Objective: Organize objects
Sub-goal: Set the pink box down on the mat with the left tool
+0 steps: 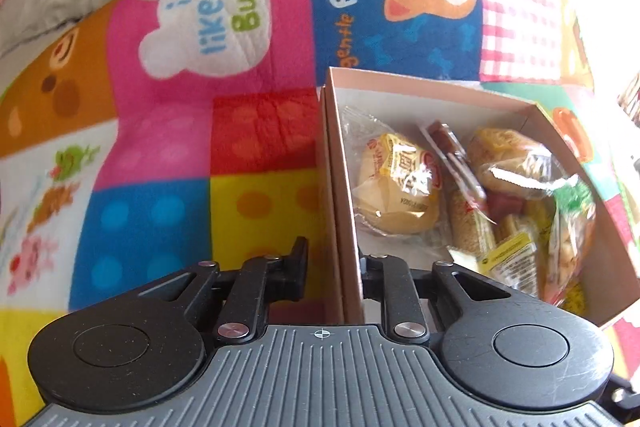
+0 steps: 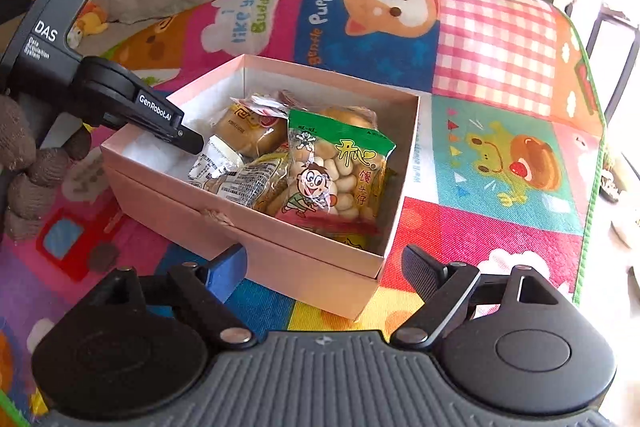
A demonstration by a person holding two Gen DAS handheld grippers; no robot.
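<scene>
Pink box (image 2: 256,227) of wrapped snacks on a colourful cartoon play mat (image 2: 496,39).
The left hand-held gripper (image 1: 332,259) clasps the box's side wall; the right hand-held gripper (image 2: 324,267) hangs released just before the near corner. A green-topped biscuit bag (image 2: 336,171) lies uppermost.

A pink box (image 2: 256,227) sits open on the play mat, filled with wrapped snacks: a green biscuit bag (image 2: 338,167) upright near, buns (image 1: 396,187) behind
</scene>
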